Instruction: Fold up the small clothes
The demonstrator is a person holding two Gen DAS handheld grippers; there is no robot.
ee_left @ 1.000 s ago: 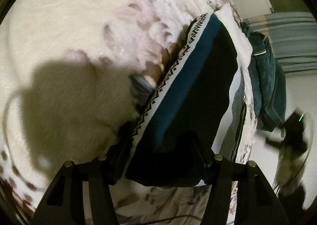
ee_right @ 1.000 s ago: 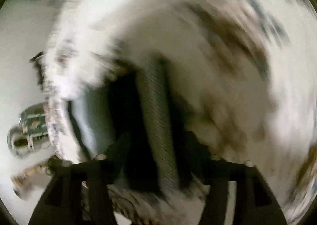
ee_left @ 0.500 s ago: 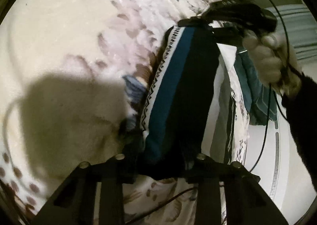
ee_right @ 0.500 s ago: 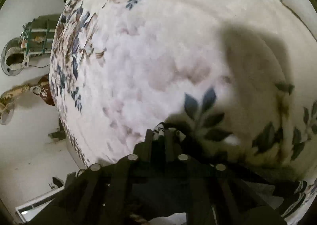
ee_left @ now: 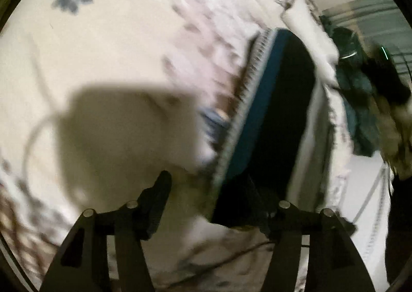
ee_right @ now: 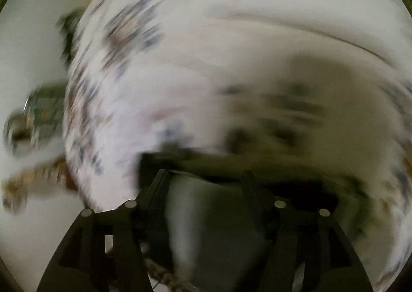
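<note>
In the left wrist view the left gripper (ee_left: 208, 189) stands wide open over a cream flowered blanket (ee_left: 116, 65), holding nothing. Its left finger (ee_left: 157, 196) lies over bare blanket; the right finger is lost against the near end of the garment. The folded garment (ee_left: 278, 112), dark with a blue band and a white patterned edge, lies flat on the blanket, reaching from the gripper away toward the blanket's far right edge. Right of the garment, past the blanket's edge, a dark green cloth (ee_left: 360, 101) hangs, and the blurred right gripper (ee_left: 386, 73) shows beyond it, something only this view gives.

The right wrist view is heavily smeared. Left of the blanket (ee_right: 206, 47) it shows pale floor and a blurred metal frame (ee_right: 33, 117). The right gripper's (ee_right: 203, 178) fingers stand well apart, with grey and dark cloth (ee_right: 213, 214) lying between them; whether they touch it cannot be told.
</note>
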